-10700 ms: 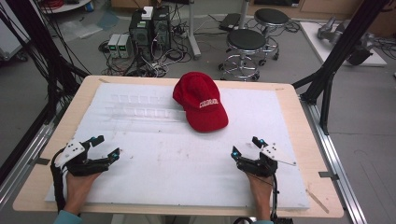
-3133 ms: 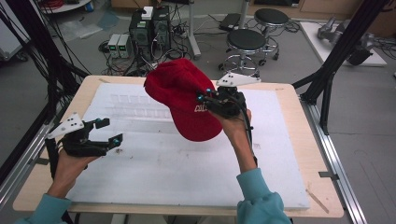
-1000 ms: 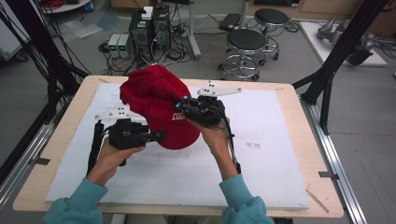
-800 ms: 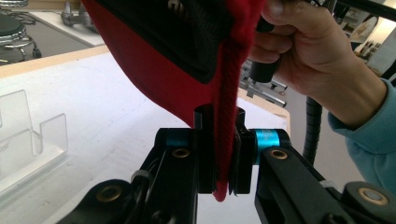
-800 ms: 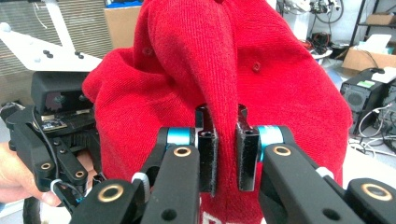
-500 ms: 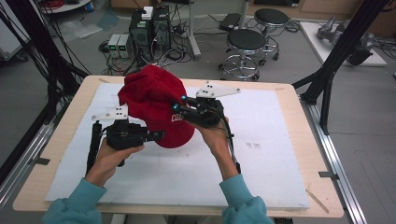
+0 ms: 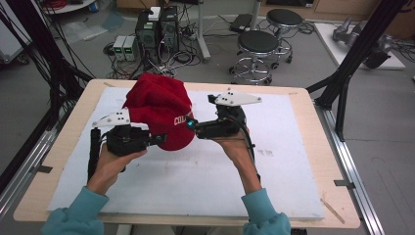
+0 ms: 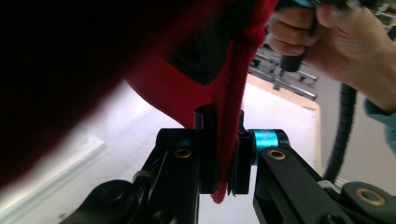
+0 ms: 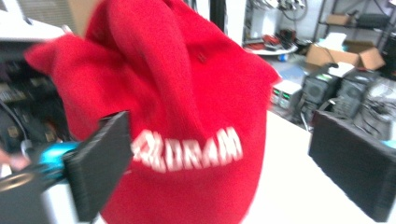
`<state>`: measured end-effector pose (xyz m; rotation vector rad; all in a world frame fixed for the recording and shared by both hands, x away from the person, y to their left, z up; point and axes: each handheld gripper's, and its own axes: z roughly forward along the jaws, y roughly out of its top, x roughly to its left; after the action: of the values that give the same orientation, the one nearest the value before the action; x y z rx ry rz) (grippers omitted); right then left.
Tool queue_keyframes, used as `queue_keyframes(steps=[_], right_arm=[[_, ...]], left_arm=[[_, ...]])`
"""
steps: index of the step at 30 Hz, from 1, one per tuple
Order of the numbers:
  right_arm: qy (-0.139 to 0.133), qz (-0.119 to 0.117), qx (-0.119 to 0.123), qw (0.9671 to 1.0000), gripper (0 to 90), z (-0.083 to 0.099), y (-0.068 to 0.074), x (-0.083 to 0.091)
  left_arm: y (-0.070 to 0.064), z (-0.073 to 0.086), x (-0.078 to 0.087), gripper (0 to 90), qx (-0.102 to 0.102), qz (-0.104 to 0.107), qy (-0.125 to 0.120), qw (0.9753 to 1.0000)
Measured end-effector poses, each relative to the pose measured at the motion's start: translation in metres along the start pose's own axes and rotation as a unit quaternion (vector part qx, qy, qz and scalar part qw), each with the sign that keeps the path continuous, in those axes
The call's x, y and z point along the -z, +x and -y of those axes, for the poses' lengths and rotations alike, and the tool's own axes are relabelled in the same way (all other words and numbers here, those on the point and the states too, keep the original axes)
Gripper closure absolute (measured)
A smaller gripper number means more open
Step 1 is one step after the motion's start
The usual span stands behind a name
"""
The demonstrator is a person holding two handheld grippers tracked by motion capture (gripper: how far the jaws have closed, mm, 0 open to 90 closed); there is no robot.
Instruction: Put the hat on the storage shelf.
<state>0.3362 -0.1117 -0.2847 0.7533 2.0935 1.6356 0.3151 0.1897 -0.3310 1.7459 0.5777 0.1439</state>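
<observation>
In the left gripper view the two black jaws of the left gripper (image 8: 223, 163) stand close together, pinching a red seam at the rim of the cap (image 8: 187, 65). The cloth runs down between the pads and a short end hangs out below them. Above the jaws the cap's dark inside and red outer cloth spread across the upper left of that view, and the person's other hand (image 8: 336, 42) shows at the upper right, gripping a handle.

In the right gripper view the jaws of the right gripper (image 9: 238, 172) stand wide apart, one pad at the lower left and one at the right edge. The cap (image 9: 187, 121) hangs between and just beyond them, its white lettering facing the camera; the view is too blurred to tell whether the left pad touches the cloth.

From the high view, the left gripper (image 7: 159, 139) sits at the cap's lower left edge and the right gripper (image 7: 191, 125) points at its front from the right. The cap (image 7: 159, 105) is held up off the white mat (image 7: 195, 181), above the left half of the wooden table (image 7: 313, 147). The person's hands and teal sleeves come in from the bottom edge. Behind the table stand two stools (image 7: 257, 49) and computer boxes (image 7: 156, 29) with cables on the floor.
</observation>
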Motion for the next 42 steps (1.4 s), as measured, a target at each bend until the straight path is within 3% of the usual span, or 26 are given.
queue_keyframes(steps=[3, 6, 8, 10, 14, 19, 20, 22, 31, 41, 42], right_arm=[[0.006, 0.014, 0.002, 0.9999, 1.7, 0.007, -0.005, 0.010], [0.013, 0.028, -0.002, 0.9995, 1.7, 0.014, -0.010, 0.021], [0.015, 0.036, 0.000, 0.9992, 1.7, 0.018, -0.012, 0.026], [0.022, 0.053, -0.002, 0.9983, 1.7, 0.028, -0.017, 0.039], [0.029, 0.078, -0.001, 0.9966, 1.7, 0.041, -0.022, 0.056], [0.036, 0.111, -0.007, 0.9931, 1.7, 0.062, -0.029, 0.079], [0.036, 0.115, -0.012, 0.9927, 1.7, 0.067, -0.031, 0.083], [0.039, 0.126, -0.014, 0.9912, 1.7, 0.074, -0.034, 0.090], [0.021, 0.153, -0.036, 0.9873, 1.7, 0.109, -0.040, 0.109], [0.002, 0.177, -0.060, 0.9823, 1.7, 0.149, -0.045, 0.115], [0.002, 0.177, -0.064, 0.9821, 1.7, 0.152, -0.045, 0.114]], left_arm=[[0.002, -0.002, 0.003, 84.8, -0.007, -0.011, 0.000, 0.9999], [0.007, -0.007, 0.010, 84.8, -0.025, -0.044, 0.005, 0.9987], [0.008, -0.009, 0.012, 84.7, -0.028, -0.050, 0.005, 0.9983], [0.015, -0.016, 0.017, 84.7, -0.036, -0.069, 0.007, 0.9969], [0.025, -0.024, 0.022, 84.8, -0.054, -0.108, 0.014, 0.9926], [0.036, -0.032, 0.024, 84.8, -0.068, -0.139, 0.015, 0.9878], [0.036, -0.032, 0.024, 84.8, -0.068, -0.139, 0.015, 0.9878], [0.042, -0.035, 0.023, 84.8, -0.078, -0.156, 0.020, 0.9844], [0.057, -0.033, 0.008, 84.8, -0.097, -0.191, 0.047, 0.9757], [0.070, -0.025, -0.014, 84.8, -0.101, -0.204, 0.066, 0.9715], [0.072, -0.024, -0.017, 84.8, -0.104, -0.207, 0.072, 0.9700]])
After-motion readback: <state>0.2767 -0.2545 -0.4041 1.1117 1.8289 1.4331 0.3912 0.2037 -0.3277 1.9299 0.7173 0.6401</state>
